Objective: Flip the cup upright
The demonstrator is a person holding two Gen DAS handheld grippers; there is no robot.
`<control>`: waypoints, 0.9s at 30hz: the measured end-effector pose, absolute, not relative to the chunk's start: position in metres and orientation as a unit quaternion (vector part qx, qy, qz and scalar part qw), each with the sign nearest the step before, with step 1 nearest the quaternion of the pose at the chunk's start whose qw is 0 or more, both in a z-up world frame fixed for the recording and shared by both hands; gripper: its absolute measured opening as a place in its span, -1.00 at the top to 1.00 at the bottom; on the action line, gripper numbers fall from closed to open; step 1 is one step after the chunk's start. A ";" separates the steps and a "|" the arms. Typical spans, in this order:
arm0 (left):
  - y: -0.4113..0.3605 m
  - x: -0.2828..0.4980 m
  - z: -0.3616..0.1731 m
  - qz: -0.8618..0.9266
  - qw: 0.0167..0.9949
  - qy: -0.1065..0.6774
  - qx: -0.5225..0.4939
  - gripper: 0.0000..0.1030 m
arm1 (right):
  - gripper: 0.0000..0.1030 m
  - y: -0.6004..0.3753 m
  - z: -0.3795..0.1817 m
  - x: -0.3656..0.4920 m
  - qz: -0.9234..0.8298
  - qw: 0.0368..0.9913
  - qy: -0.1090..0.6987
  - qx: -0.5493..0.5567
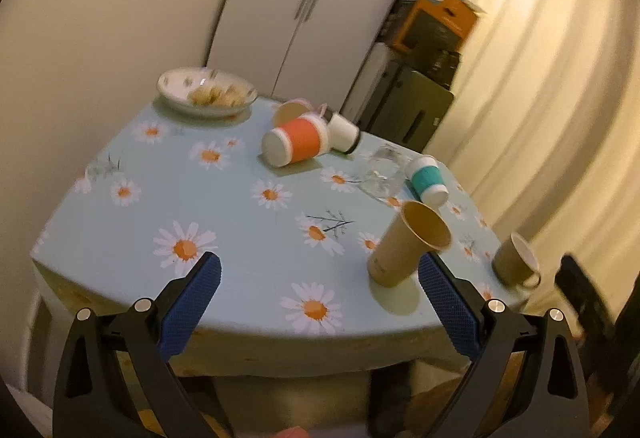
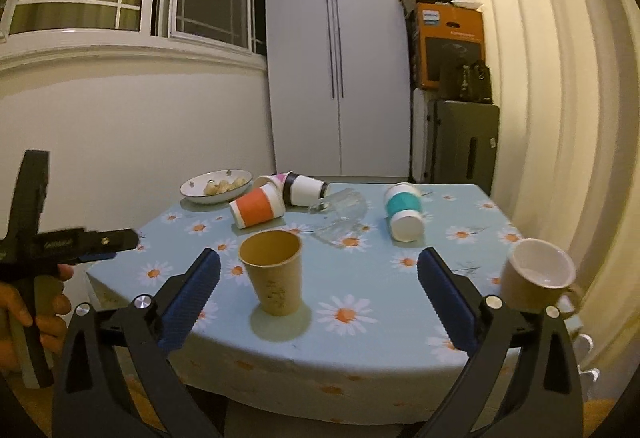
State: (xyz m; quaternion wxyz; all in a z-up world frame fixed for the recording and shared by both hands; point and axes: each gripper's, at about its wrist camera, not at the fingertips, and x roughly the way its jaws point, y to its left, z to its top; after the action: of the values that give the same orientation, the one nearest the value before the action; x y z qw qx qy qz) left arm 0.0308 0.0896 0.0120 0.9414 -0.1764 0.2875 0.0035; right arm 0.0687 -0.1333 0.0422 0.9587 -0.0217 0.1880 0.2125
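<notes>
Here, both hand-held grippers (image 1: pixel 320 270) (image 2: pixel 319 266) spread wide, off the table's near edge (image 2: pixel 320 362); brown paper cup (image 2: pixel 273 270) upright nearby.

My left tool (image 1: pixel 319 278) is spread wide, its two blue-padded fingers (image 1: pixel 192 304) well apart and gripping nothing. My right tool (image 2: pixel 319 278) is spread just as wide, its pads (image 2: pixel 448 302) bare as well. From the right wrist camera I see the left tool (image 2: pixel 60 242) side-on at the left edge of the view, level and pointing right. My left hand (image 2: pixel 38 312) is wrapped around its handle from below, fingers curled round the grip. My right hand is out of view.
</notes>
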 end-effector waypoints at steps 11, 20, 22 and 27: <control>0.044 -0.031 0.032 -0.030 0.970 0.221 -0.101 -0.87 | -0.90 -0.190 0.049 0.031 0.220 0.952 0.212 -0.016; 0.018 -0.067 0.033 -0.050 0.973 0.204 -0.090 -0.87 | -0.90 -0.188 0.047 0.016 0.235 0.945 0.226 -0.031; 0.015 -0.069 0.032 -0.054 0.973 0.207 -0.091 -0.87 | -0.90 -0.186 0.046 0.014 0.234 0.945 0.225 -0.035; -0.001 -0.070 0.029 -0.055 0.973 0.216 -0.062 -0.87 | -0.90 -0.186 0.043 0.014 0.235 0.944 0.231 -0.032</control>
State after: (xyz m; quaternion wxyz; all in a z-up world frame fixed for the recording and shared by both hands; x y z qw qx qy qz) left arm -0.0701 -0.0009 0.0287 0.9728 -0.0620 0.2162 -0.0552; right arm 0.0145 -0.1860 0.0435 0.9436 -0.0318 0.2310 0.2352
